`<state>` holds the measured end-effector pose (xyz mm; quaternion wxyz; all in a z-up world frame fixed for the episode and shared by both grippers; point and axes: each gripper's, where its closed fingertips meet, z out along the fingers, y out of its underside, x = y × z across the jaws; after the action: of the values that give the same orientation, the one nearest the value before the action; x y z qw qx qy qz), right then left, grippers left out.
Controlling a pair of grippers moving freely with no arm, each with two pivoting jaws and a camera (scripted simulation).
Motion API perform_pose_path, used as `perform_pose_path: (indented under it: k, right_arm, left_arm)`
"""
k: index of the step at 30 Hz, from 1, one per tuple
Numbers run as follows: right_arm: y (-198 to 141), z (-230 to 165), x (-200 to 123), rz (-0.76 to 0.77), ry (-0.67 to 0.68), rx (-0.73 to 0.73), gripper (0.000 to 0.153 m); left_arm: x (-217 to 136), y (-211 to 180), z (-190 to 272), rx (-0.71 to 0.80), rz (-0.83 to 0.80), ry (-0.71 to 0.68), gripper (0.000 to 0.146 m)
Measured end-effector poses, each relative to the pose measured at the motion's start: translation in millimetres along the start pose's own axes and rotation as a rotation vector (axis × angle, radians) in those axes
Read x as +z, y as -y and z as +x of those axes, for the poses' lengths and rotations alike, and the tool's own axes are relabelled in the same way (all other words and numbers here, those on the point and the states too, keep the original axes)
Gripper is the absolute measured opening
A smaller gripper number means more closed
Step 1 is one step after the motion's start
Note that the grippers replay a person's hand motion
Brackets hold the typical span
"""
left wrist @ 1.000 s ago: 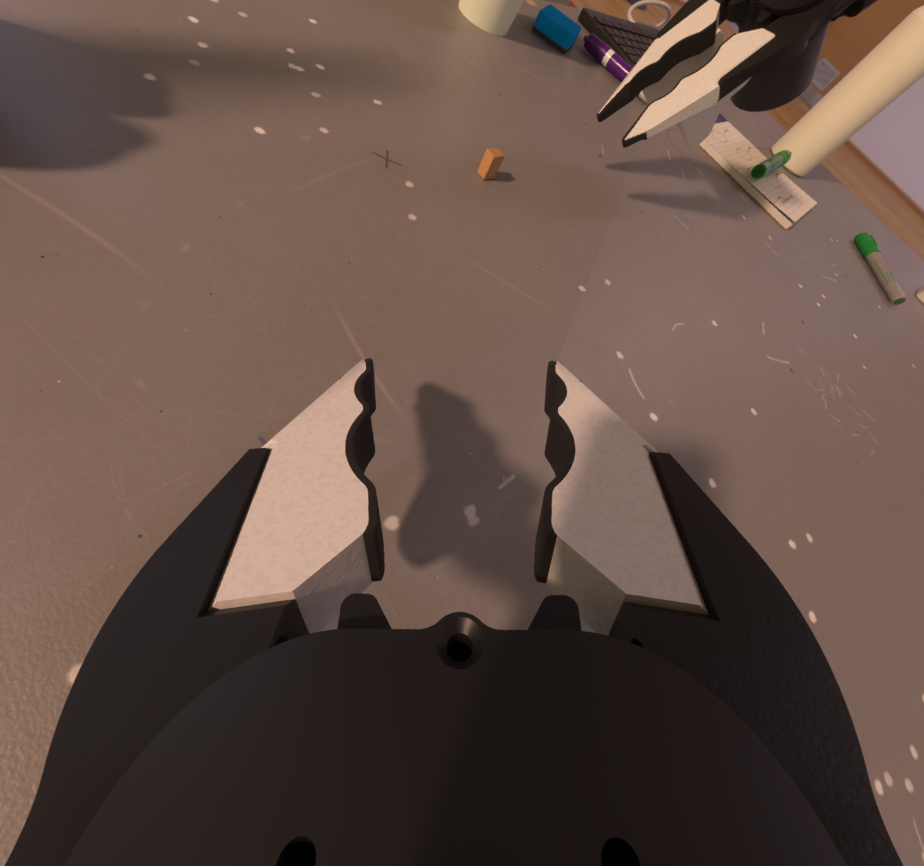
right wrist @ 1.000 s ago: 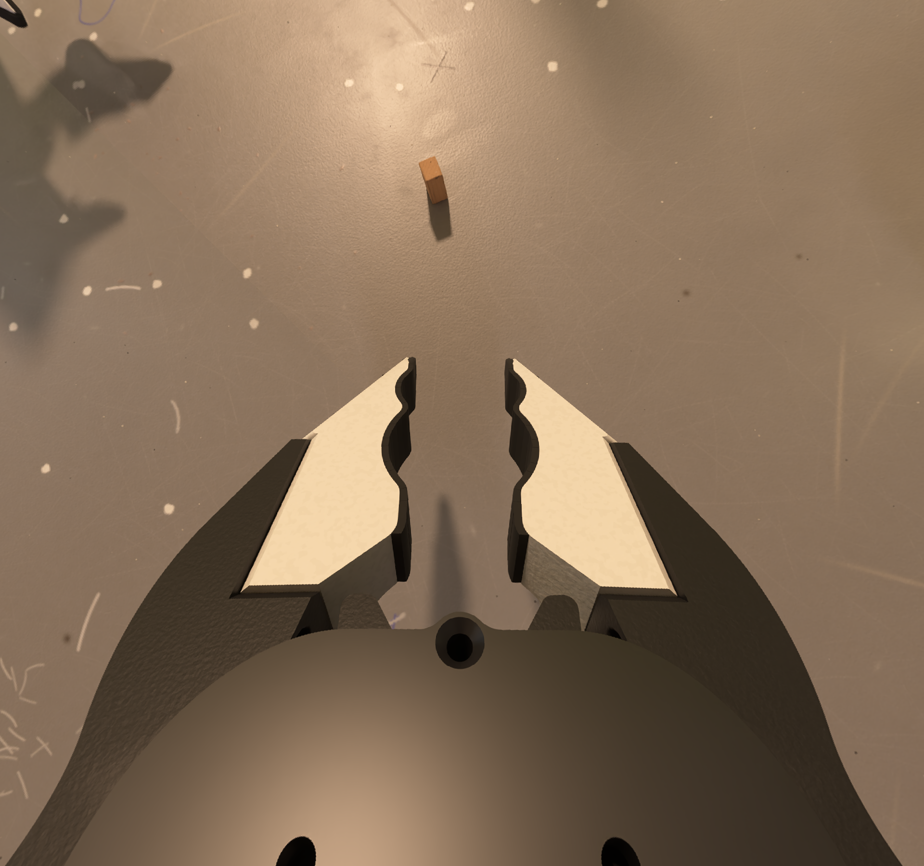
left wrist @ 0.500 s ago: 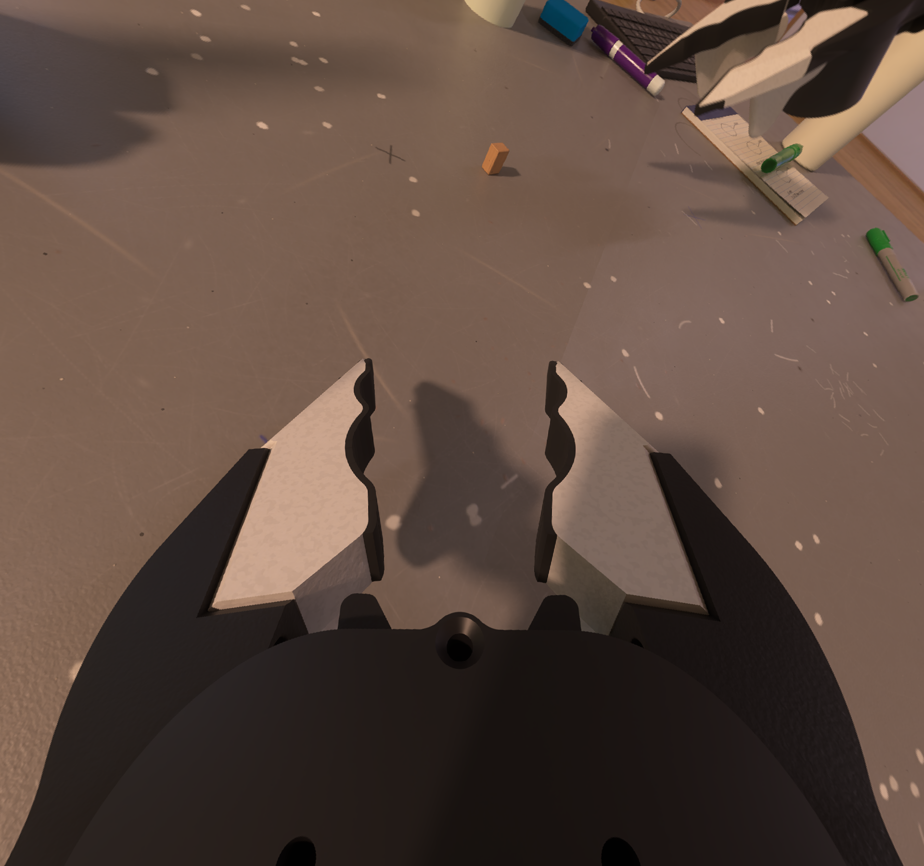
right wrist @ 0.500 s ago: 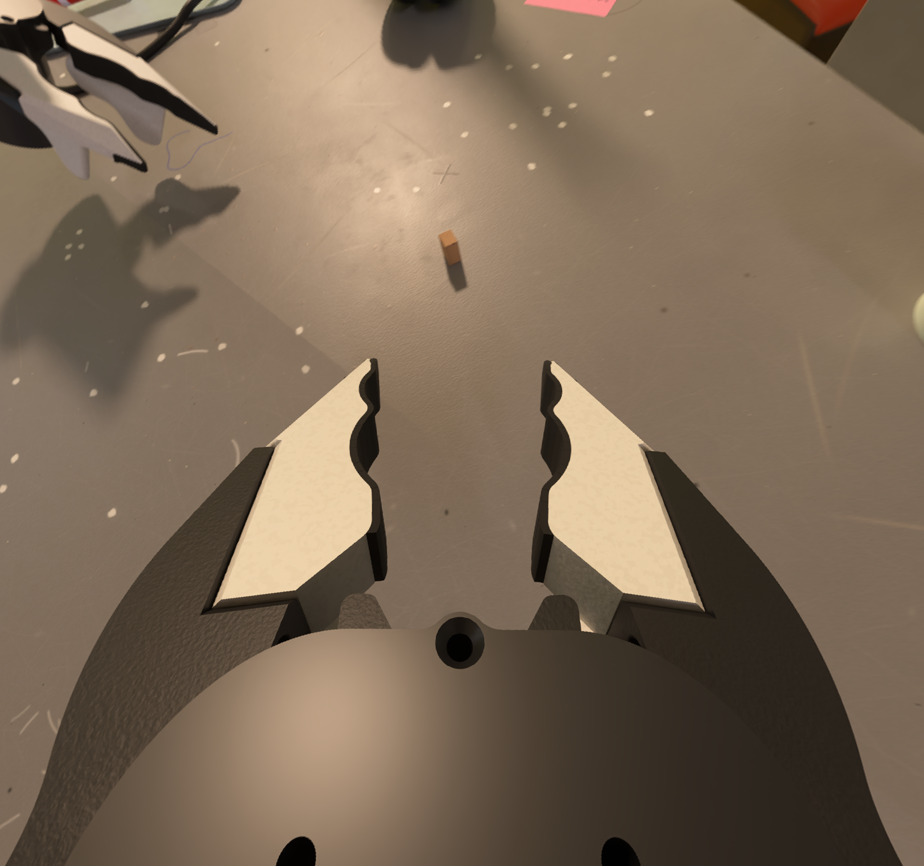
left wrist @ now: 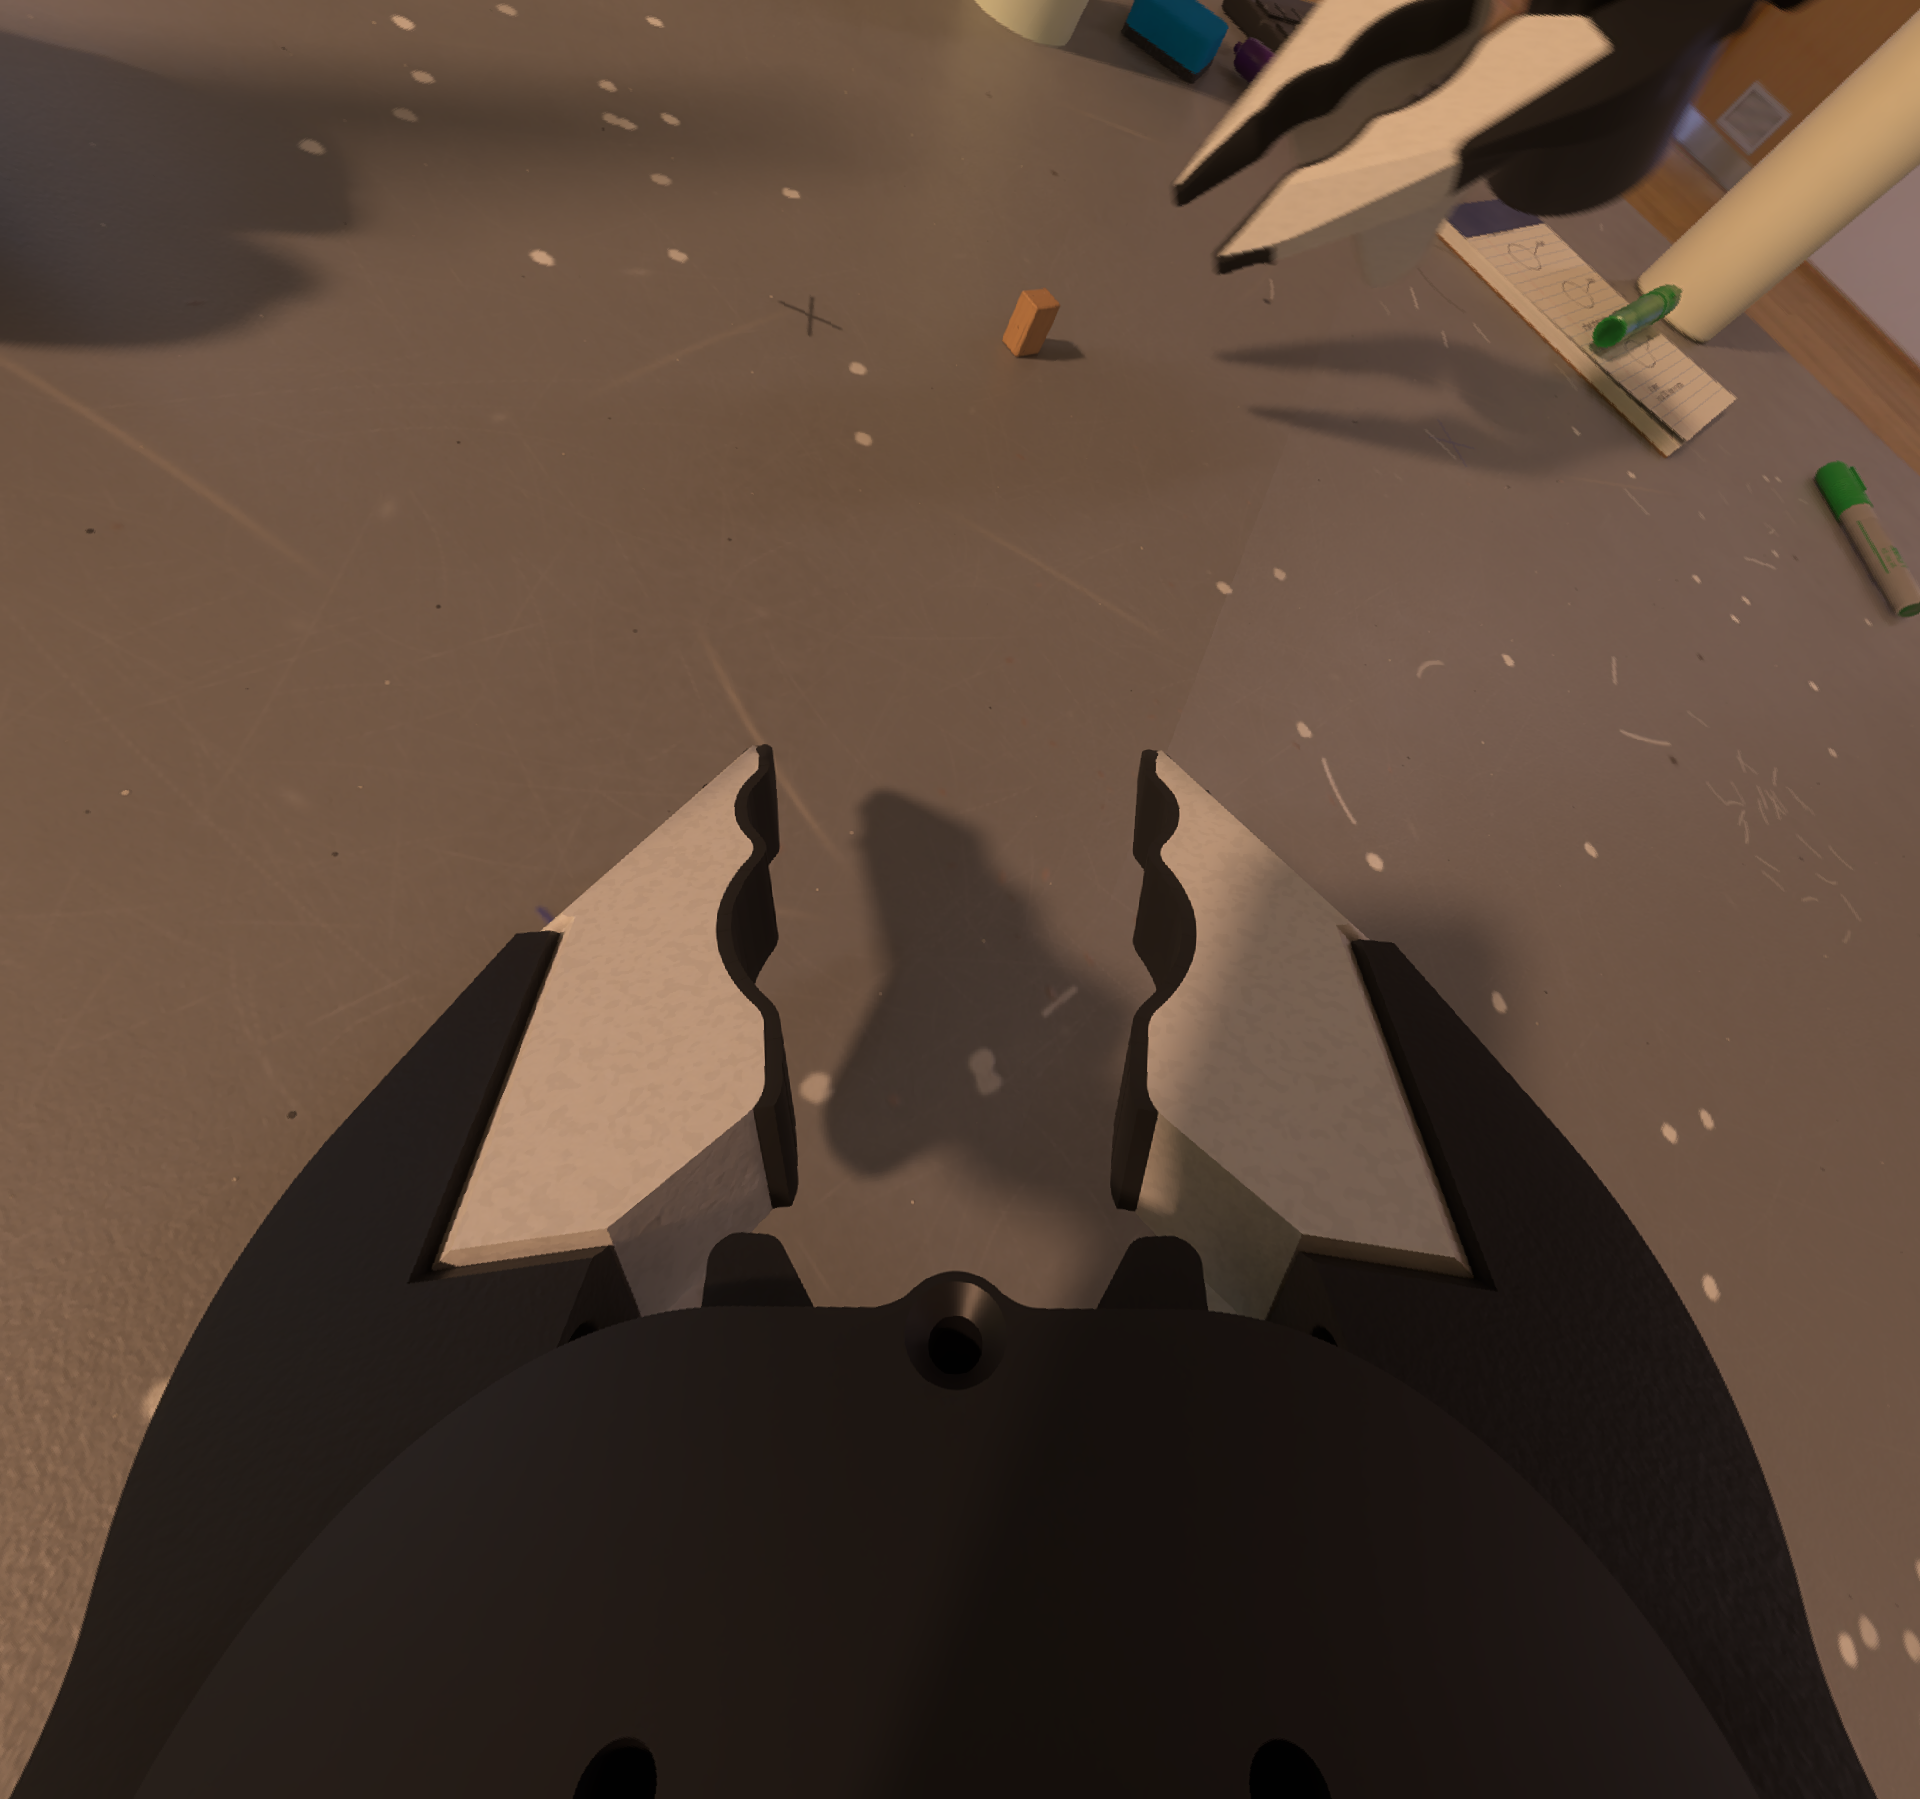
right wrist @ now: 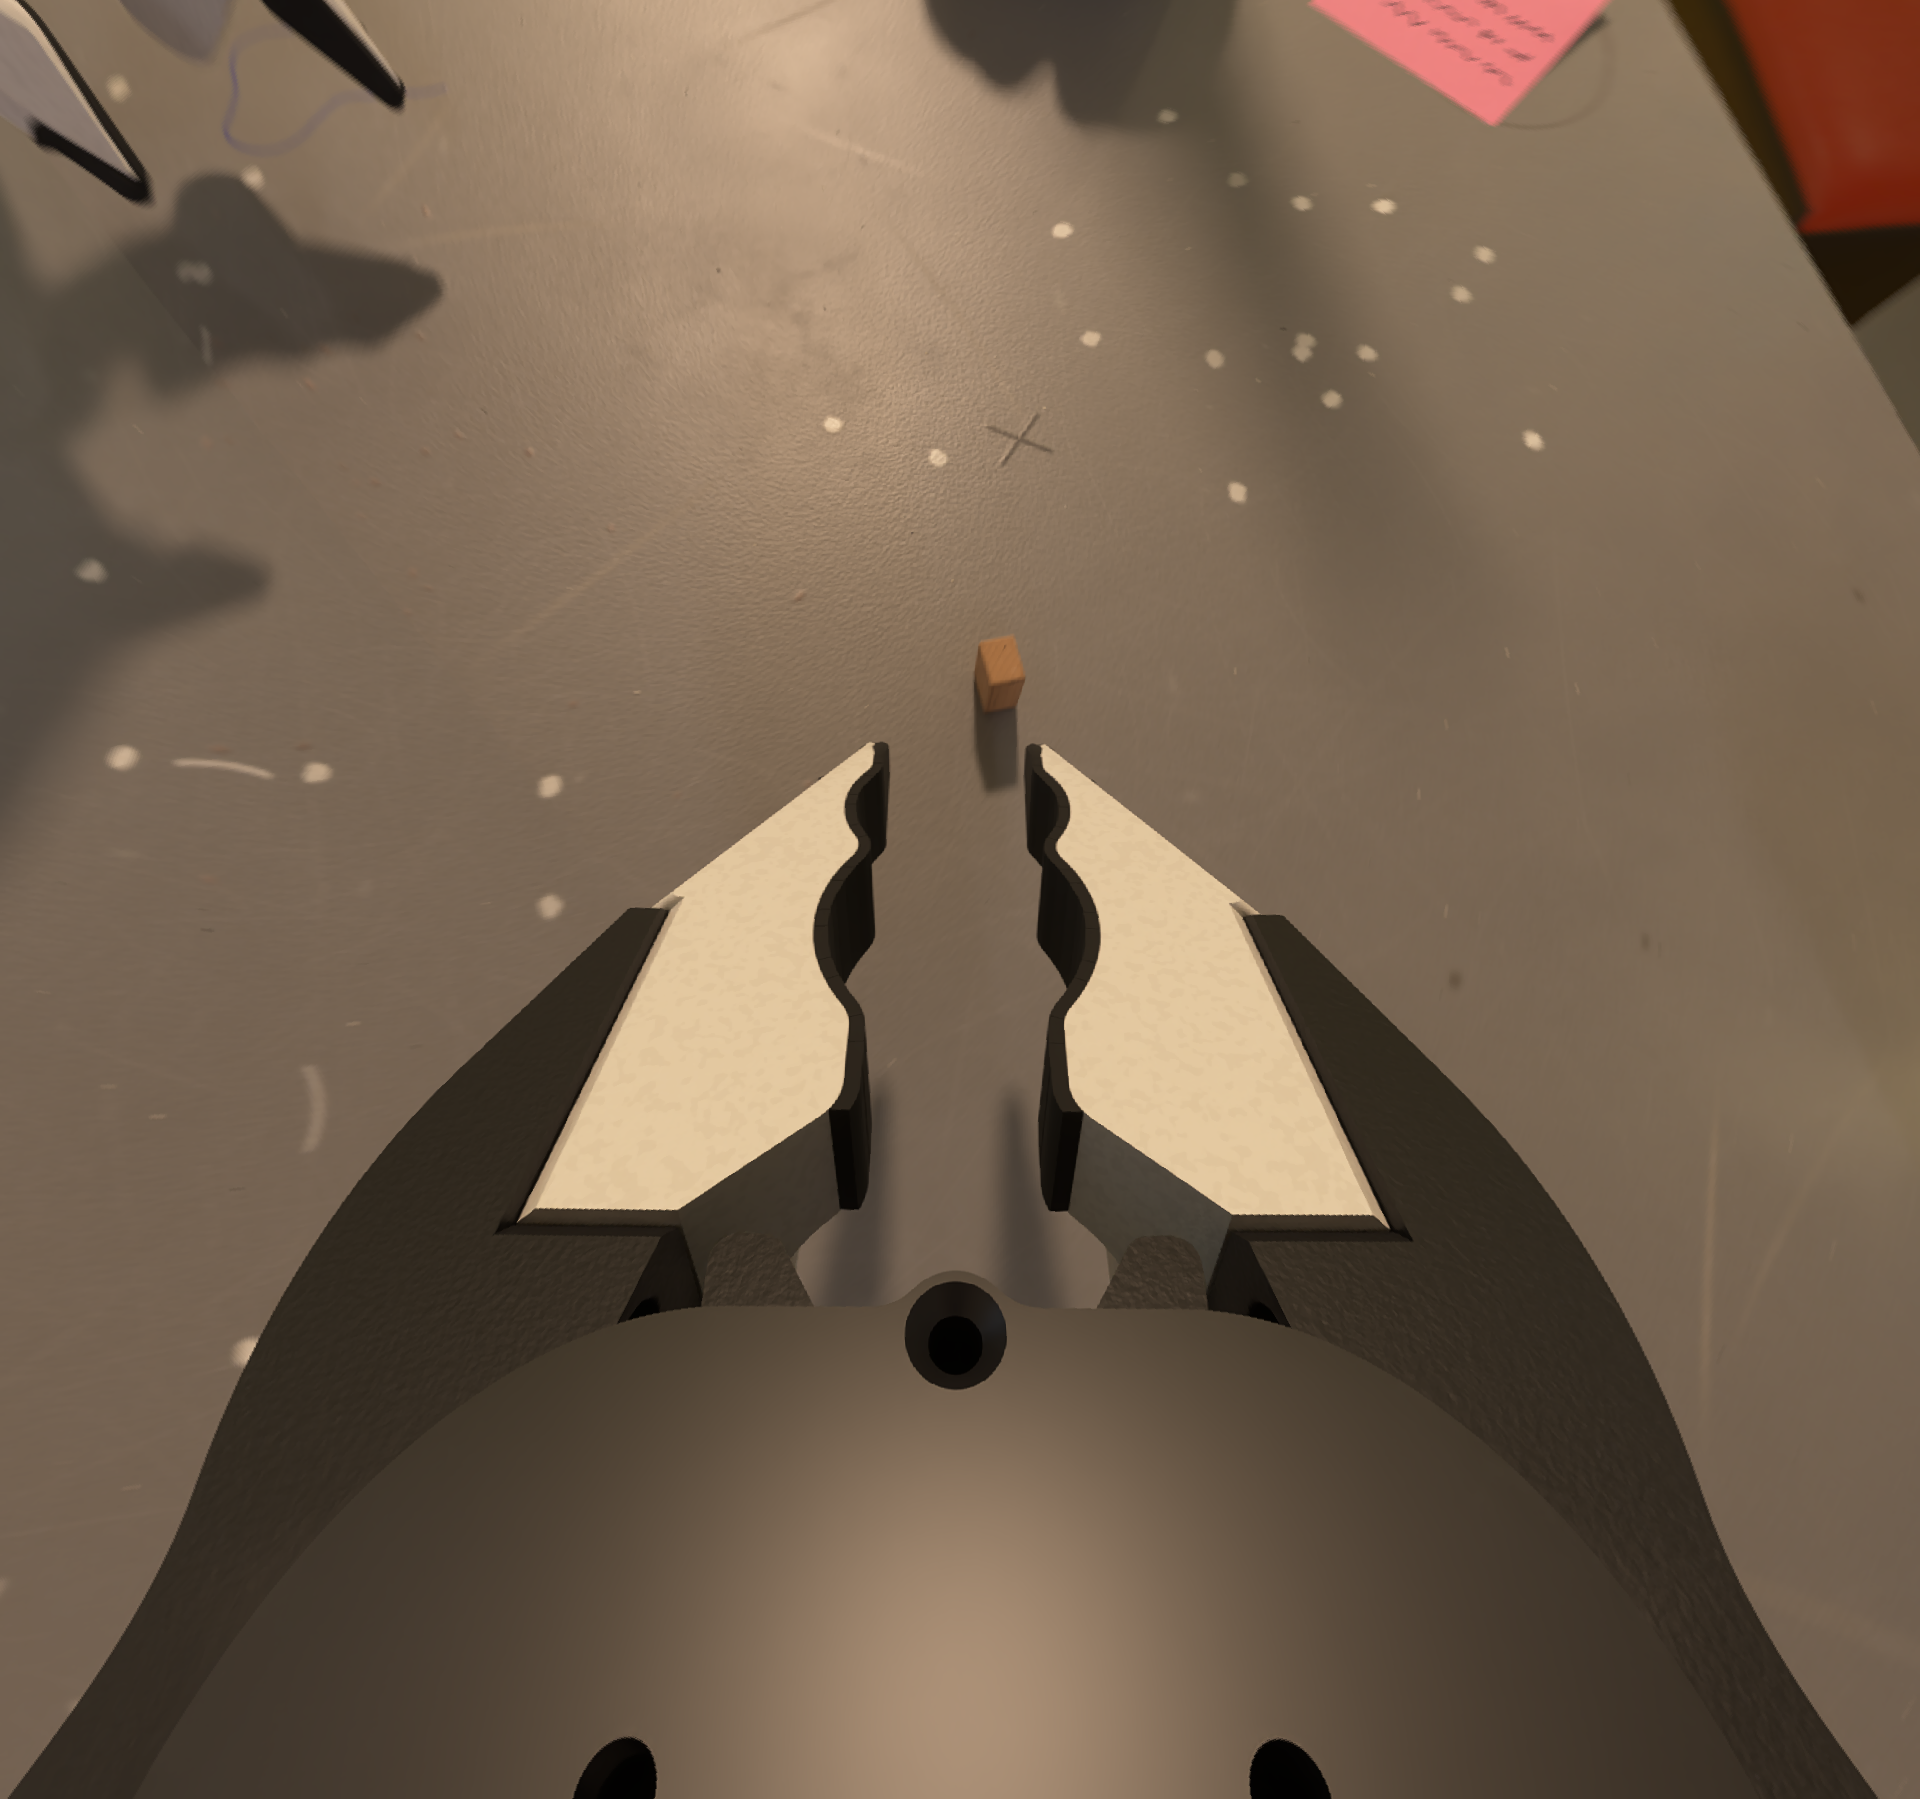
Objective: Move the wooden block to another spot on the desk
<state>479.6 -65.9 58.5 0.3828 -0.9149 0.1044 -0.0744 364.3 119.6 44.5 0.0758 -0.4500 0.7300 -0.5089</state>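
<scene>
Warm, dim light casts soft dark shadows across the desk (left wrist: 520,606), with wide-angle stretching at the edges.

We see our left gripper (left wrist: 954,762) w/ matte black rounded body, 2 cream-white wedge fingers (left wrist: 634,1043), wavy black inner edges, round screw hole at centre, 2 dark holes near bottom, our right gripper (right wrist: 956,757) same build, body lit grey-brown

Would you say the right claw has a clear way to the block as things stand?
Probably yes. The right claw is open and empty, and the block stands just beyond its tips, slightly right of centre, with only bare desk between. The left claw is well off.
</scene>
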Motion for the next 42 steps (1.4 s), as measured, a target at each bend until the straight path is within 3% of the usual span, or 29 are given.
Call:
perform_pose_path:
  k: [4, 9, 13, 21, 24, 29, 35, 42]
  right_arm:
    - [3, 6, 31, -0.086, 0.093, -0.137, 0.019]
    - [1, 12, 50, -0.159, 0.098, -0.211, 0.016]
    - [-7, 10, 56, -0.213, 0.159, -0.204, 0.014]
    - [-2, 10, 56, -0.160, 0.191, -0.134, 0.009]
    - [8, 7, 37, -0.086, 0.184, -0.112, 0.009]
    - [5, -9, -22, -0.018, 0.147, -0.088, 0.009]
    - [-44, -49, -88, -0.053, 0.110, -0.041, 0.009]
    - [-107, -107, -110, -0.153, 0.147, -0.022, 0.009]
  left_arm:
    - [0, 0, 2, 0.010, -0.005, -0.004, 0.070]
    - [1, 0, 3, 0.006, -0.006, -0.023, 0.069]
    - [2, 0, 4, 0.006, -0.009, -0.030, 0.069]
    - [2, 0, 3, 0.000, -0.010, -0.031, 0.070]
    - [2, 0, 3, -0.001, -0.011, -0.029, 0.069]
    - [3, 0, 2, -0.002, -0.014, -0.025, 0.069]
    - [3, -1, 2, -0.001, -0.017, -0.021, 0.069]
    - [3, -1, 2, 0.005, -0.014, -0.013, 0.070]
